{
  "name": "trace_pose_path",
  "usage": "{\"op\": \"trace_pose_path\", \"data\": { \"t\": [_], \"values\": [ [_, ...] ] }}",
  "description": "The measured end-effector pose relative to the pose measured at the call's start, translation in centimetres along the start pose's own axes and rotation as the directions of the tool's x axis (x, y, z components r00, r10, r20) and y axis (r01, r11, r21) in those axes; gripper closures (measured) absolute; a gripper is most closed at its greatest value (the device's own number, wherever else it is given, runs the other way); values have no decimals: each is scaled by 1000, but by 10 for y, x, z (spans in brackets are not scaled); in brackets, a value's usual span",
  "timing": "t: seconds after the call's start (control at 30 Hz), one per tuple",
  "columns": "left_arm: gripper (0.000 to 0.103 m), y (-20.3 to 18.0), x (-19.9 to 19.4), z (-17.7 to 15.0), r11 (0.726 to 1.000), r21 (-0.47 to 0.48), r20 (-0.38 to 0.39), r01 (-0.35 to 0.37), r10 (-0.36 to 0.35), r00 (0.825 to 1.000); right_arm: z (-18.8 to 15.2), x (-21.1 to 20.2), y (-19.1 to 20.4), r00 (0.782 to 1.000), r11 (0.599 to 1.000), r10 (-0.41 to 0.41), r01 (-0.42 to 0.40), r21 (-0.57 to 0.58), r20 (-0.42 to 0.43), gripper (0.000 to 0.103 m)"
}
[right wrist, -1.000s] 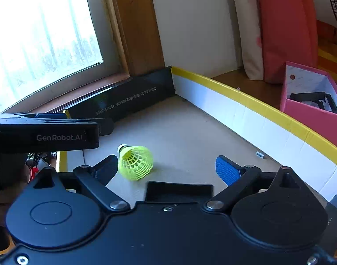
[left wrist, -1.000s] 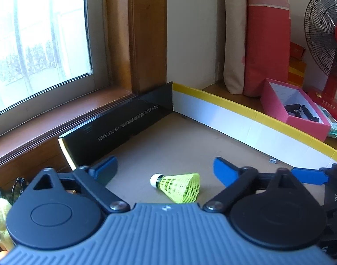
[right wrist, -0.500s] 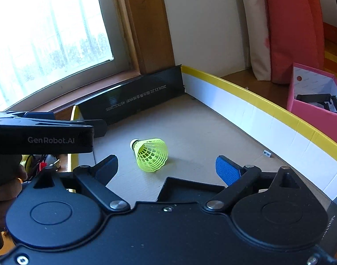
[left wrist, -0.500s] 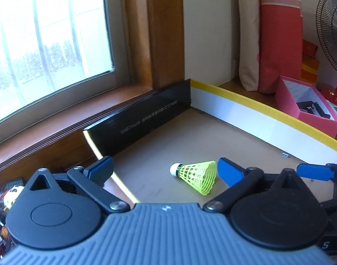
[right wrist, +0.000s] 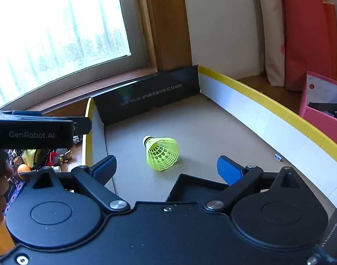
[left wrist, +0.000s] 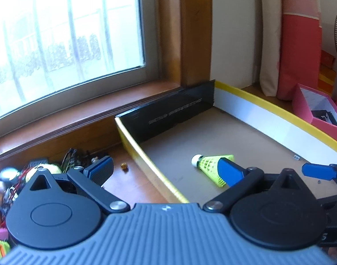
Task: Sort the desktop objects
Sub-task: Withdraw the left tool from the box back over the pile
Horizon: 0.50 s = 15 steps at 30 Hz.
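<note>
A neon-yellow shuttlecock (right wrist: 161, 153) lies on its side on the brown floor of a shallow cardboard box (right wrist: 246, 84), also seen as the shuttlecock (left wrist: 207, 164) in the left wrist view. My right gripper (right wrist: 167, 167) is open just in front of the shuttlecock, holding nothing. My left gripper (left wrist: 166, 171) is open too; it straddles the box's yellow left wall (left wrist: 150, 163), one blue pad outside the box, the other in front of the shuttlecock's skirt. The left tool's body (right wrist: 33, 132) shows at the left in the right wrist view.
A heap of small items (left wrist: 35, 172) lies on the wooden desk left of the box. A pink box (left wrist: 316, 112) stands beyond the right wall. The window sill (left wrist: 80, 108) runs behind. A small white scrap (right wrist: 278, 156) lies by the white wall.
My left gripper has swung left, from over the box floor to over its left wall, bringing the heap of items into view. The right gripper drew back slightly. The shuttlecock stays put.
</note>
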State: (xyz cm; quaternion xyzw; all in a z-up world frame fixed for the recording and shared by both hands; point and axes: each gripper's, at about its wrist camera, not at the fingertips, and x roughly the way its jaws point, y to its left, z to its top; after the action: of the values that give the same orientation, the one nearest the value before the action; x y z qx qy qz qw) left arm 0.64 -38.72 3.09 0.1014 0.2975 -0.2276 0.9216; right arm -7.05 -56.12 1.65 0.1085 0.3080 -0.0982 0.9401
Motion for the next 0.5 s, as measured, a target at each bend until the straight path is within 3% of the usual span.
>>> {"op": "trace_pose_path", "data": {
  "t": [0.5],
  "values": [
    [0,53,-18,-15,999,-50,10,-20,20,1000,-1,-16,28,998,999,-50,50,-14,23,4]
  ]
}}
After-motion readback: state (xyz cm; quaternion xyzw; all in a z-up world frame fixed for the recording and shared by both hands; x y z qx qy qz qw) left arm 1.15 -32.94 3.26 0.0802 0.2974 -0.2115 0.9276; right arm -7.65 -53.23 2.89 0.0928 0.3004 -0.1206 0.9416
